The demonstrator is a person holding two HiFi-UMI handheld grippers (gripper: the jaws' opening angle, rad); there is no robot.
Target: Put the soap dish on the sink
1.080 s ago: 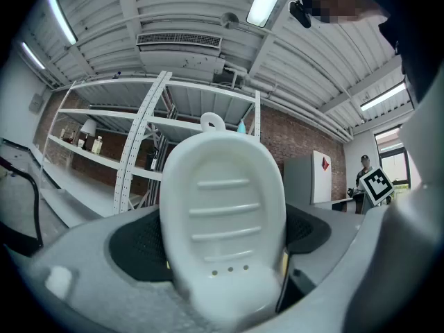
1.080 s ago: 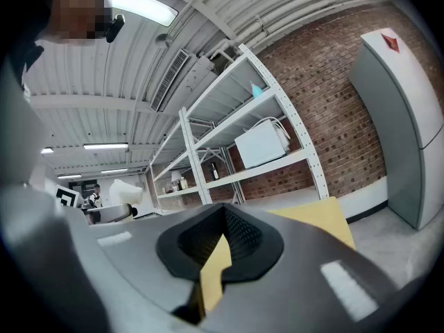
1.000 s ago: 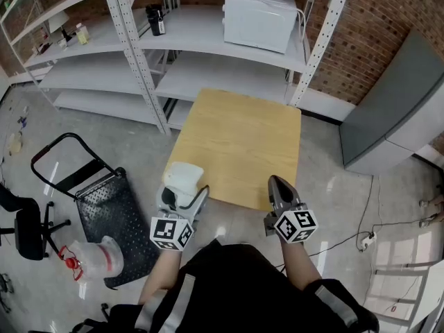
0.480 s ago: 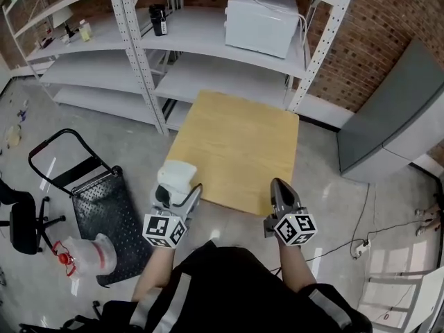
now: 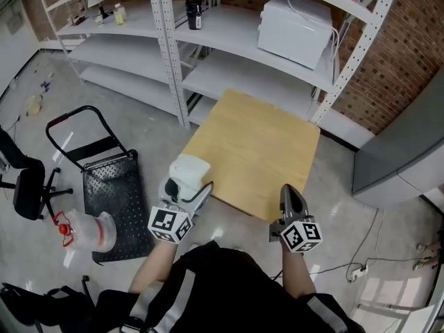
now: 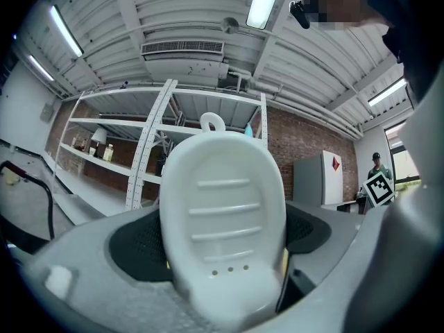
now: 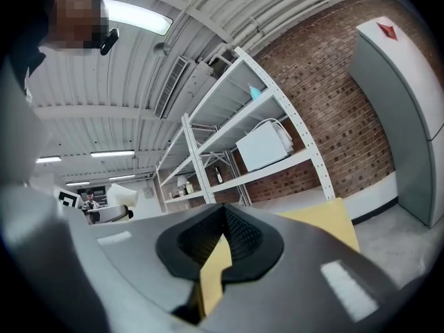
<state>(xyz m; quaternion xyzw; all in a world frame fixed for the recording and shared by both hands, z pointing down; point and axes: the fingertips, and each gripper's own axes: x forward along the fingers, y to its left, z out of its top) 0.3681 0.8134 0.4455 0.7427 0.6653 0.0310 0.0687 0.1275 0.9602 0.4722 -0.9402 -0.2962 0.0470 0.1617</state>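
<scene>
A white oval soap dish (image 5: 188, 171) with ribs and small drain holes stands upright between the jaws of my left gripper (image 5: 186, 191), which is shut on it. The left gripper view is filled by the soap dish (image 6: 223, 207), with the dark pads (image 6: 135, 245) on both sides. This gripper hovers at the near left corner of the wooden table (image 5: 258, 148). My right gripper (image 5: 291, 200) is shut and holds nothing, at the table's near right edge. In the right gripper view, only a sliver of table shows between the right gripper's (image 7: 223, 220) jaws. No sink is in view.
White metal shelving (image 5: 208, 40) stands behind the table, with a white microwave (image 5: 298, 19) on it. A black hand cart (image 5: 104, 179), a plastic bag (image 5: 89, 232) and an office chair (image 5: 24, 186) are on the floor at left. A grey cabinet (image 5: 409, 144) stands at right.
The head view has swung, so the table and shelves sit further right in the picture. Both grippers keep their places at the table's near edge, and the dish is still held.
</scene>
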